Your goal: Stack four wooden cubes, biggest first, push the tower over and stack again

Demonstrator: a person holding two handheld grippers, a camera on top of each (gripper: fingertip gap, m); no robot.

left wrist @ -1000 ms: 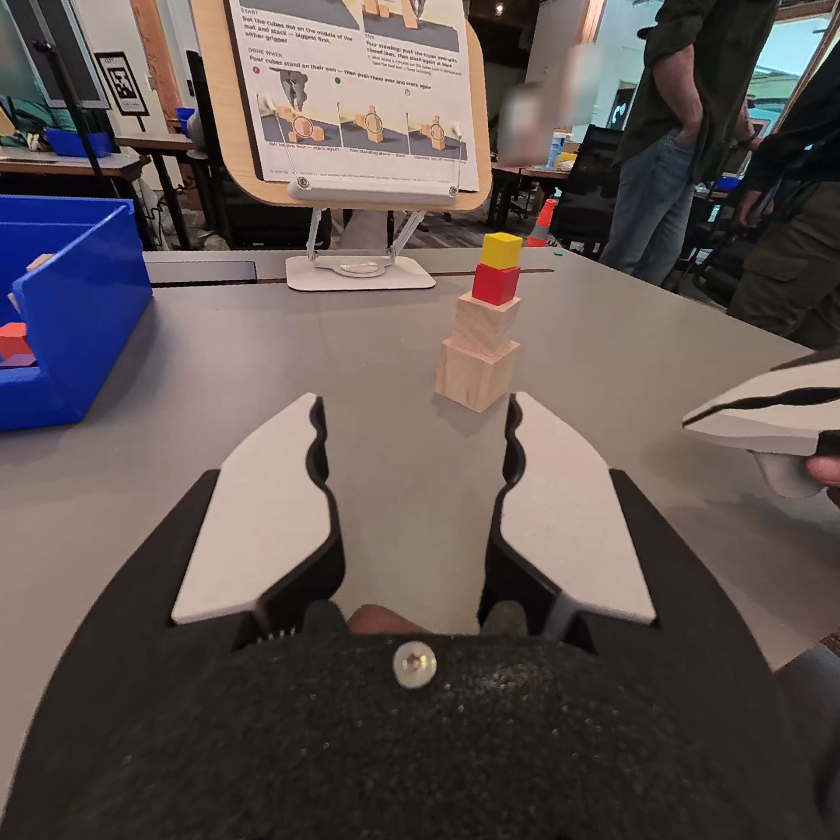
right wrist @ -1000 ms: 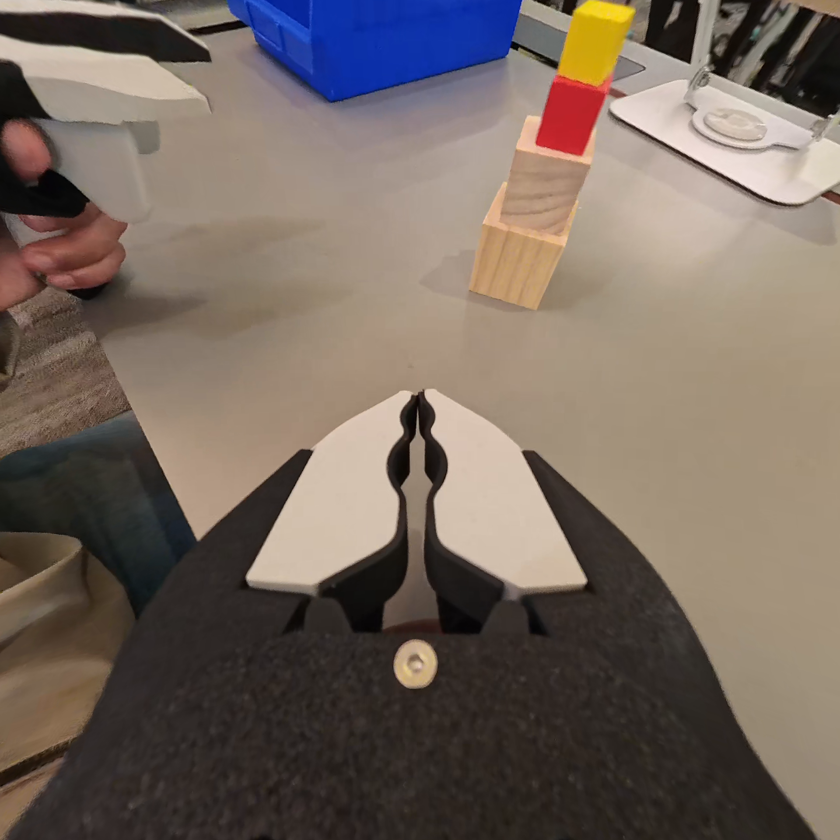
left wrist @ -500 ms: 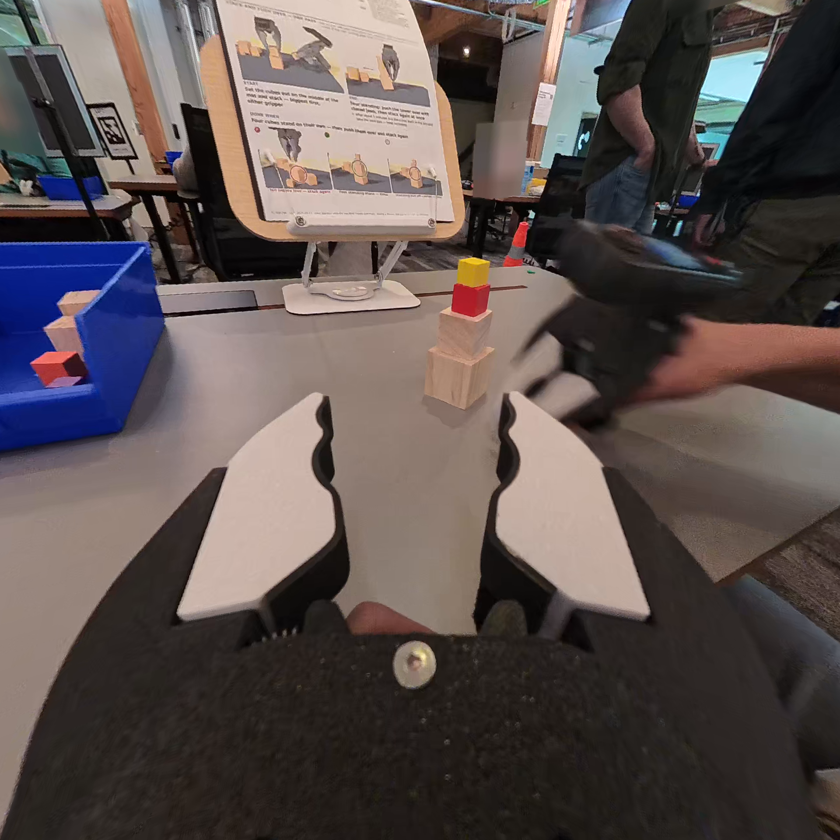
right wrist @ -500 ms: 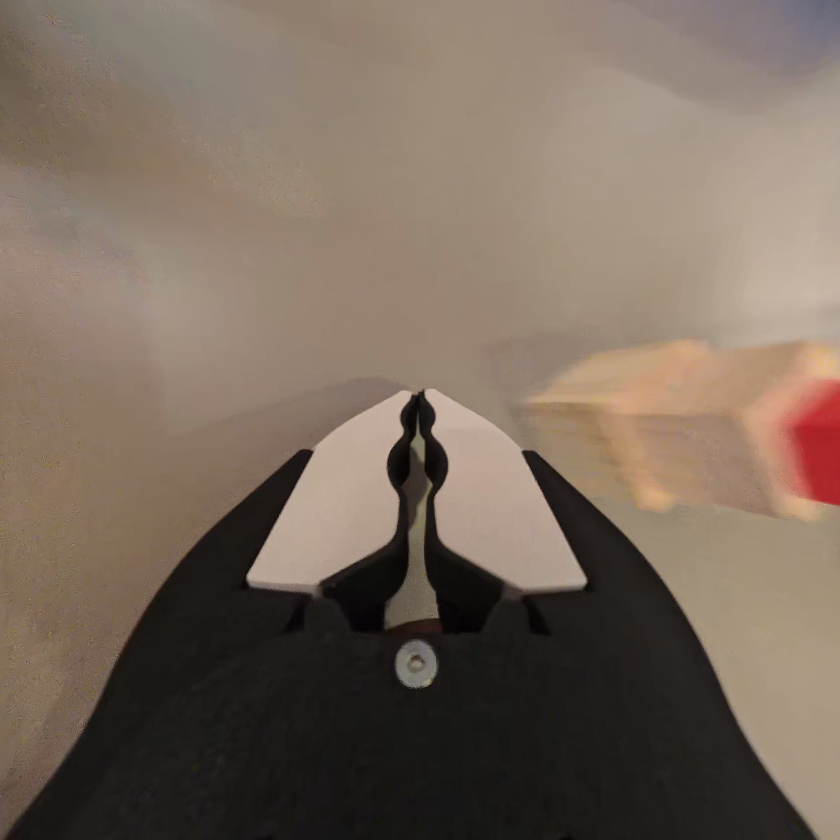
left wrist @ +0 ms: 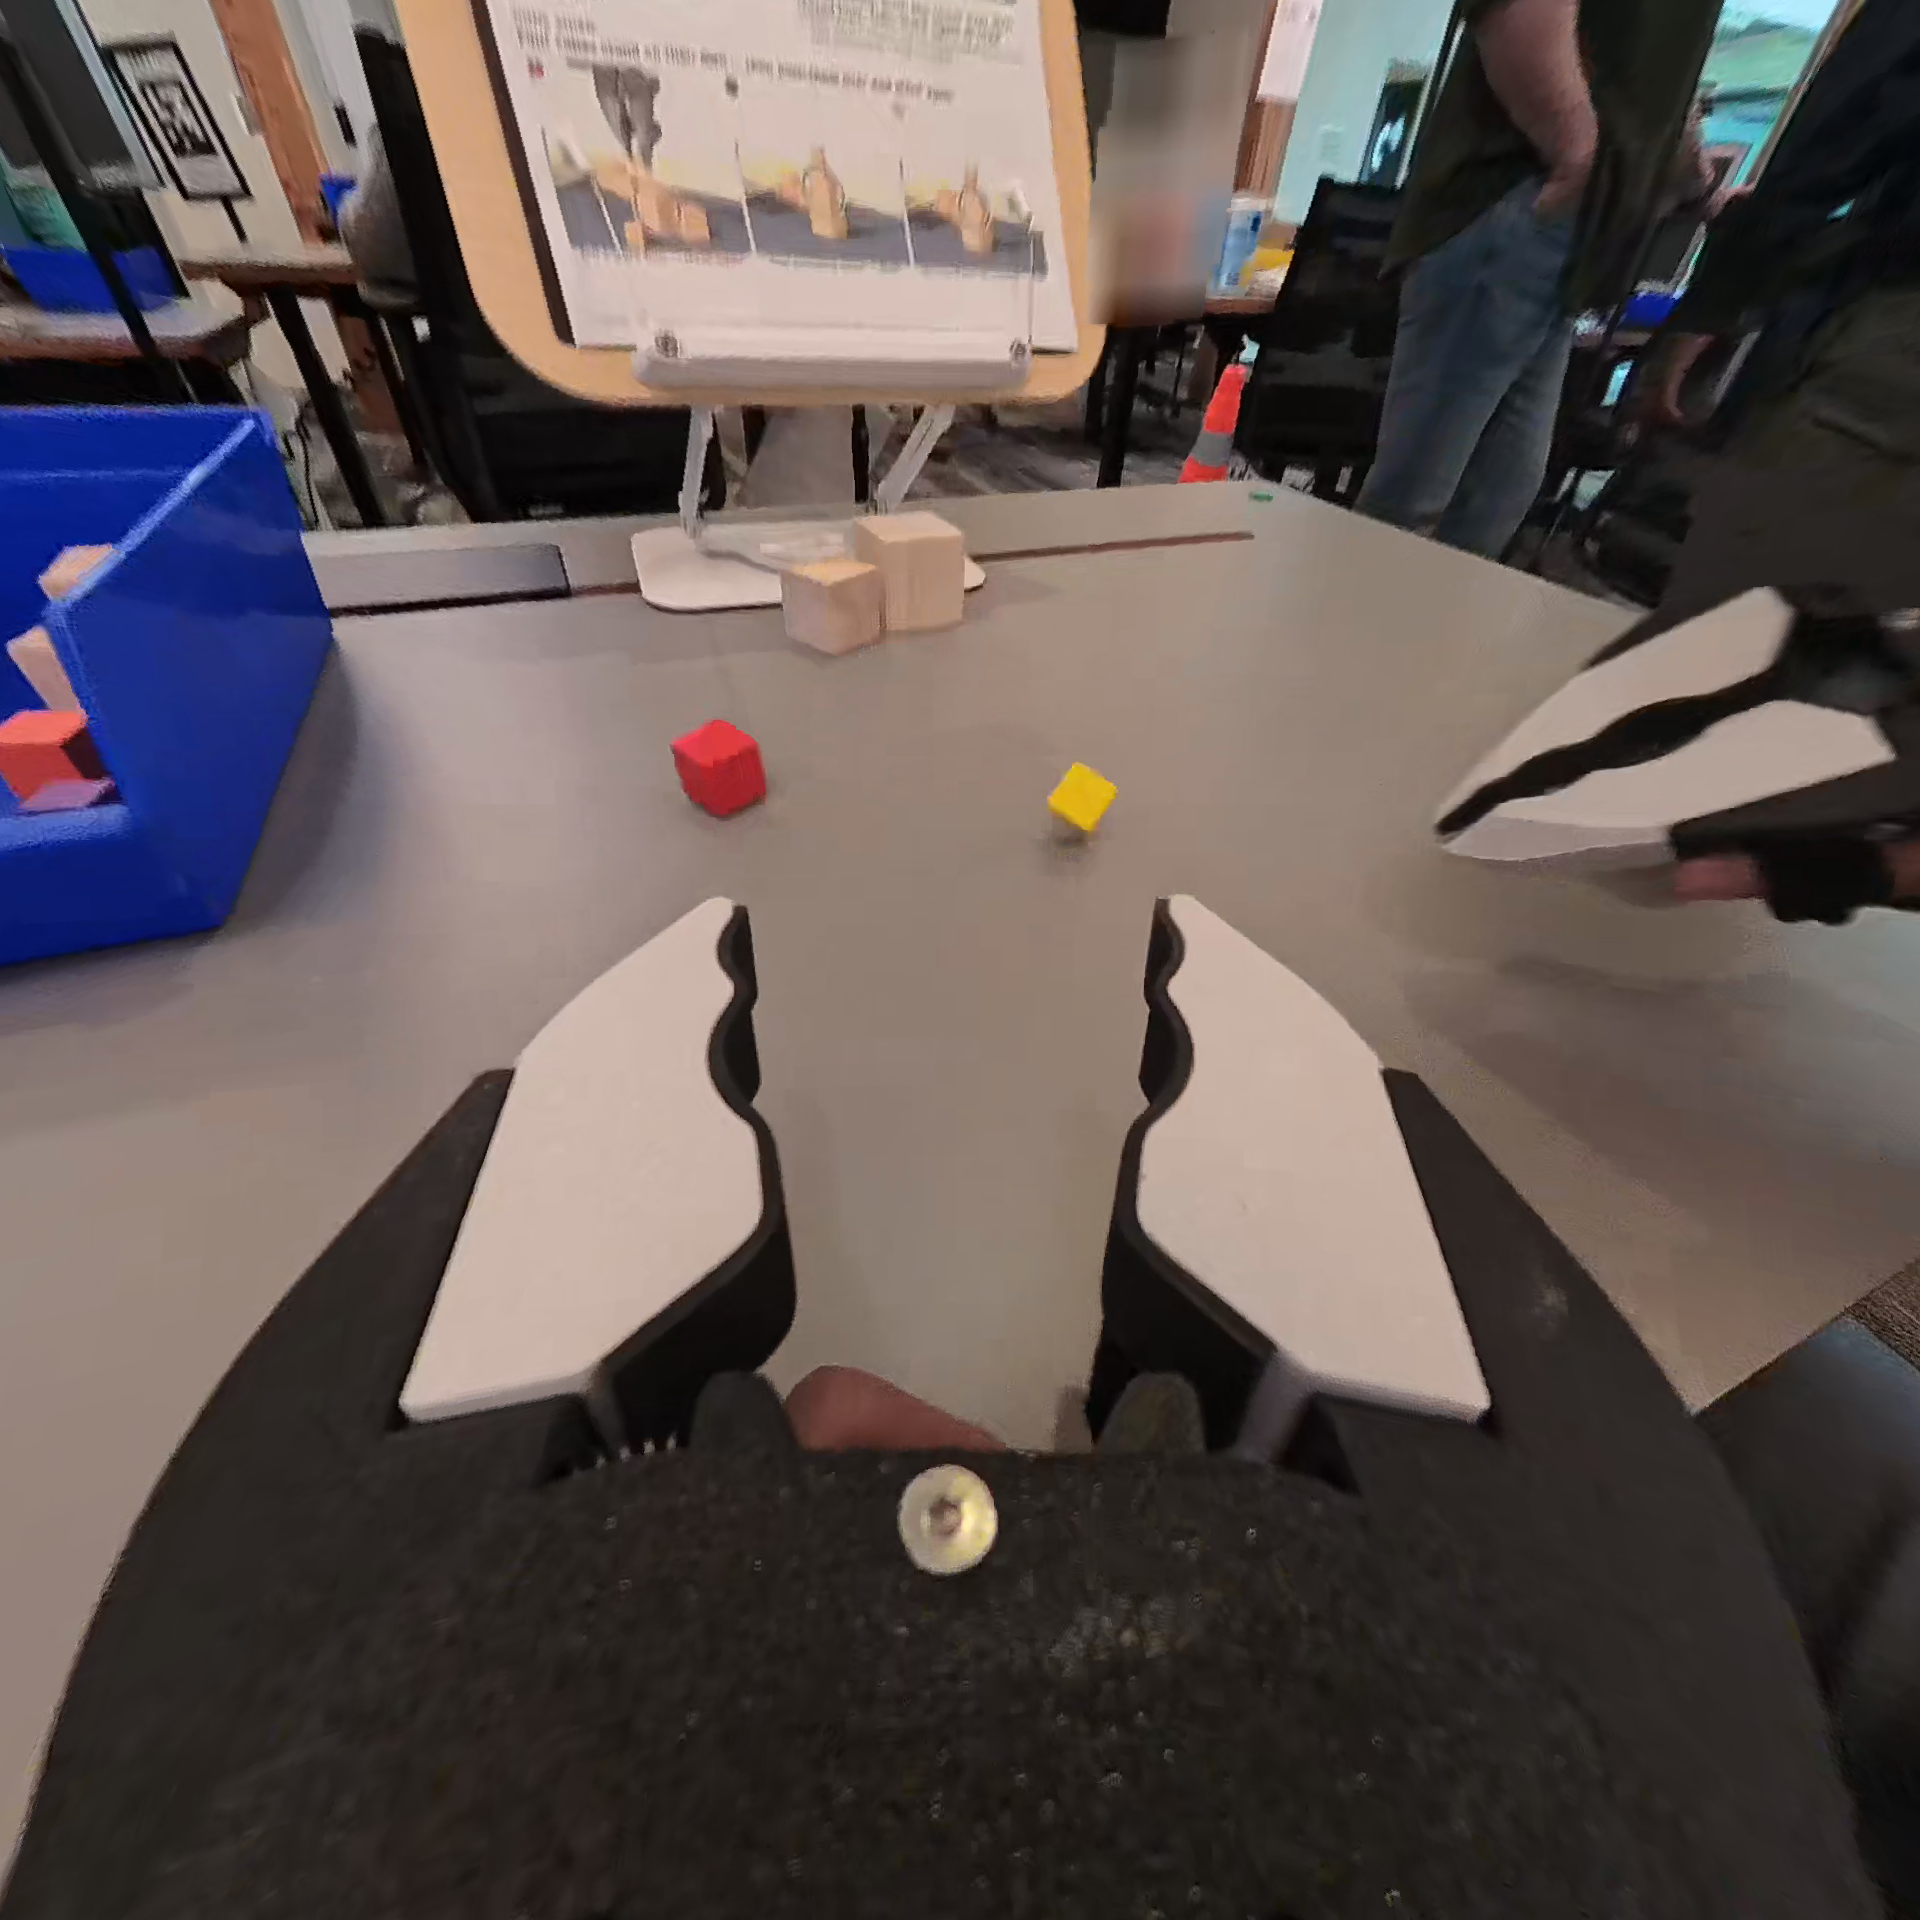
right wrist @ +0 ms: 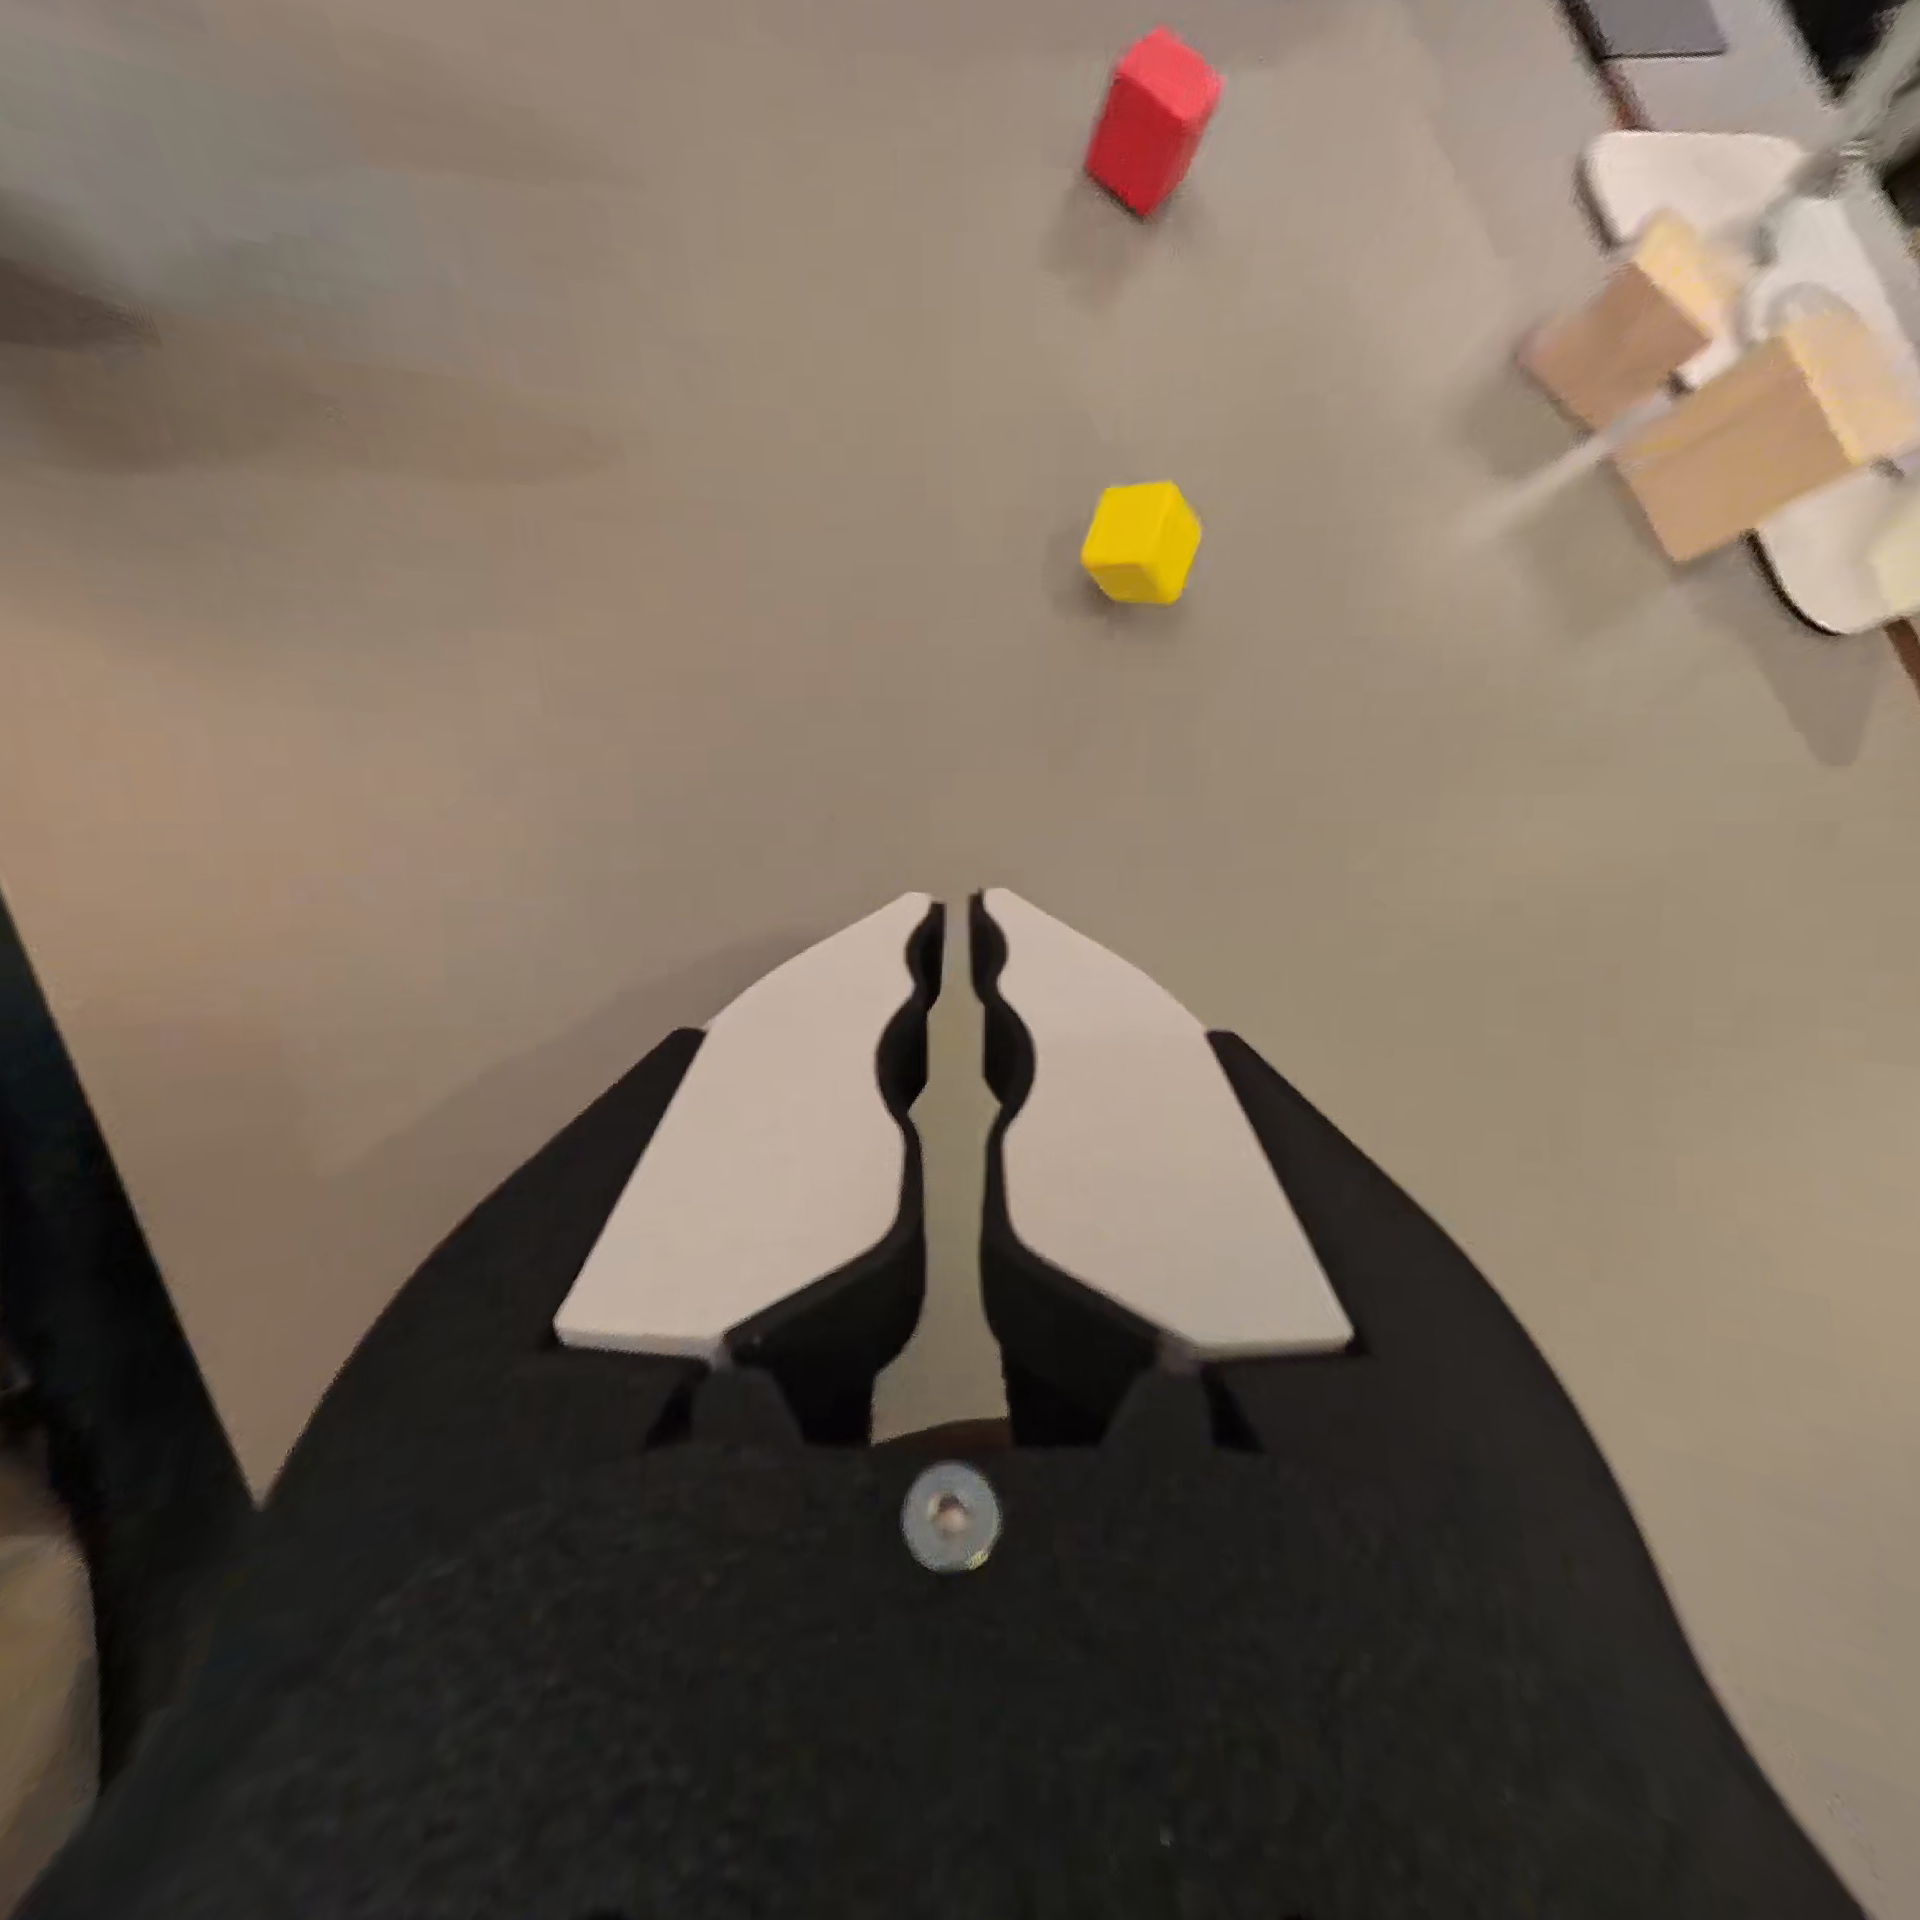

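Four cubes scattered over grey table (left wrist: 416, 1039), none stacked. Red cube (left wrist: 719, 767) ahead and slightly left of left gripper (left wrist: 948, 914), well apart from its fingertips, tilted on an edge. Yellow cube (left wrist: 1082, 796), smallest, ahead and slightly right, tipped on a corner, also clear of the fingers. Larger plain wooden cube (left wrist: 920, 569) and smaller plain wooden cube (left wrist: 831, 605) farther back, touching each other, against the white base of the document stand (left wrist: 686, 577); larger one partly on that base.

Left gripper: jaws released, wide gap, nothing between them, bare table showing through.

Right gripper (right wrist: 957, 904): jaws nearly clenched, only a narrow slit between the white fingers (right wrist: 790, 1132), nothing grasped. Seen in the left wrist view at the right edge (left wrist: 1455, 821), above the table, tips directed toward the cubes. In the right wrist view, yellow cube (right wrist: 1141, 542) straight ahead of the tips, well apart; red cube (right wrist: 1151, 120) farther beyond; both plain cubes blurred at far right (right wrist: 1745, 436).

Blue bin (left wrist: 197, 665) at left on the table, open-fronted. Inside: a red block (left wrist: 42, 748), a purple piece (left wrist: 68, 798) beneath it, and two plain wooden blocks (left wrist: 42, 665) behind.

Instruction sheet (left wrist: 790, 177) on the stand's wooden board, behind the plain cubes.
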